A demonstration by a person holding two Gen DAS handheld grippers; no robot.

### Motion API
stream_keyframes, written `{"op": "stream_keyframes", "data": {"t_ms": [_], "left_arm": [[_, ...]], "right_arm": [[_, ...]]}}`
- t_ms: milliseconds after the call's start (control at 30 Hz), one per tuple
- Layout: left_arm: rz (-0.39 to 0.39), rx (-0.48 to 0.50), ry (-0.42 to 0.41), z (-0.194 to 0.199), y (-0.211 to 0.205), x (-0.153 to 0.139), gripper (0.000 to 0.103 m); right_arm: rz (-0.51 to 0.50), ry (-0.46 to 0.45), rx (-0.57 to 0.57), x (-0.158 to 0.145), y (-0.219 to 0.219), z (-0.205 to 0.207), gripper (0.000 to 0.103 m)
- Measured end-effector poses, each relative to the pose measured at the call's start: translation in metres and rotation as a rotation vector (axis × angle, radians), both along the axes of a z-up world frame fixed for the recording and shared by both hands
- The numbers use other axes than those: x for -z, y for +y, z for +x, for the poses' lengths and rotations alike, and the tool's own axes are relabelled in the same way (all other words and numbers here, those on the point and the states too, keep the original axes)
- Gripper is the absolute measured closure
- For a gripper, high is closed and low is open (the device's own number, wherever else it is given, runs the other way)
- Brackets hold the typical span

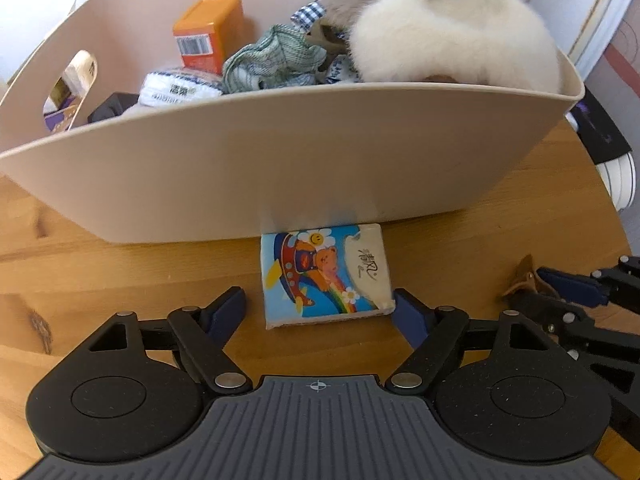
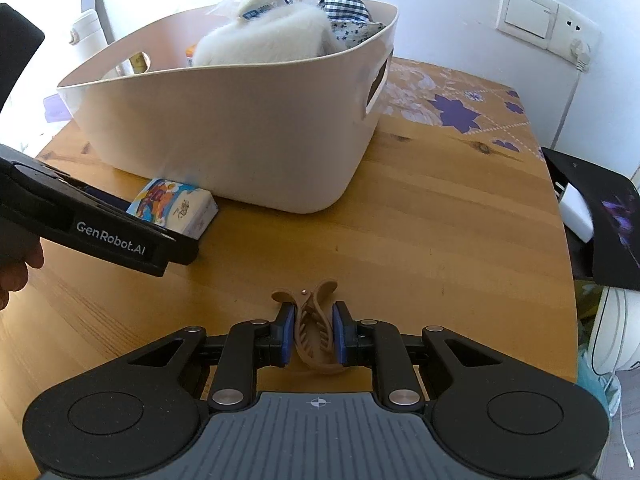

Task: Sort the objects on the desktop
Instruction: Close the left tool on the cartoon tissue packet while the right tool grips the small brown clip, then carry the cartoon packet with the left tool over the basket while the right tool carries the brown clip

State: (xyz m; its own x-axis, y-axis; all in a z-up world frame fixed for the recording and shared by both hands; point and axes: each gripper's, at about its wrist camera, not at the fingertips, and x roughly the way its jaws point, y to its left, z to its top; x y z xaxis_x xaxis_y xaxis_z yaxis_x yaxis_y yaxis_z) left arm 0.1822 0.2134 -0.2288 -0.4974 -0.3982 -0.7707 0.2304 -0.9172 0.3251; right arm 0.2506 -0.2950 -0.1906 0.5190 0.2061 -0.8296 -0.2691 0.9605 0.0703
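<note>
Partly hidden, perhaps black box (image 1: 110,106)

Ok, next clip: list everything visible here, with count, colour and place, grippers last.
Table: one, wooden, under everything.
Basket: one, beige, at table's back.
Plush toy: one, white, in basket.
Orange box: one, in basket.
Crumpled cloth: one, green-grey, in basket.
Checked cloth: one, blue-white, in basket.
Tissue pack: one, blue cartoon print, against basket front.
Hair claw: one, tan, on table.
Wall switch: one, white.
Left gripper: open around tissue pack.
Right gripper: shut on hair claw.
</note>
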Motion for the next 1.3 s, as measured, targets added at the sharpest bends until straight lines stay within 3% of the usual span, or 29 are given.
{"op": "stream_keyframes", "data": {"t_ms": [33,267,533,933,1300], "left_arm": [[-0.015,0.02,0.003,0.0,0.002,-0.001,0.037],[-0.005,0.028,-0.012,0.003,-0.001,-0.005,0.038],[-0.038,0.112,-0.029,0.025,0.0,-0.015,0.038],[-0.076,0.186,0.084,0.078,-0.006,-0.066,0.038],[-0.131,0.224,0.196,0.094,-0.005,-0.102,0.038]], "right_arm": [[-0.003,-0.001,-0.001,0.0,0.0,0.0,0.085],[0.004,0.009,-0.003,-0.001,0.0,0.0,0.085],[0.013,-0.025,0.006,-0.018,0.0,-0.012,0.085],[0.026,-0.135,0.029,-0.065,0.001,-0.032,0.085],[0.032,-0.295,0.022,-0.121,0.008,-0.03,0.085]]}}
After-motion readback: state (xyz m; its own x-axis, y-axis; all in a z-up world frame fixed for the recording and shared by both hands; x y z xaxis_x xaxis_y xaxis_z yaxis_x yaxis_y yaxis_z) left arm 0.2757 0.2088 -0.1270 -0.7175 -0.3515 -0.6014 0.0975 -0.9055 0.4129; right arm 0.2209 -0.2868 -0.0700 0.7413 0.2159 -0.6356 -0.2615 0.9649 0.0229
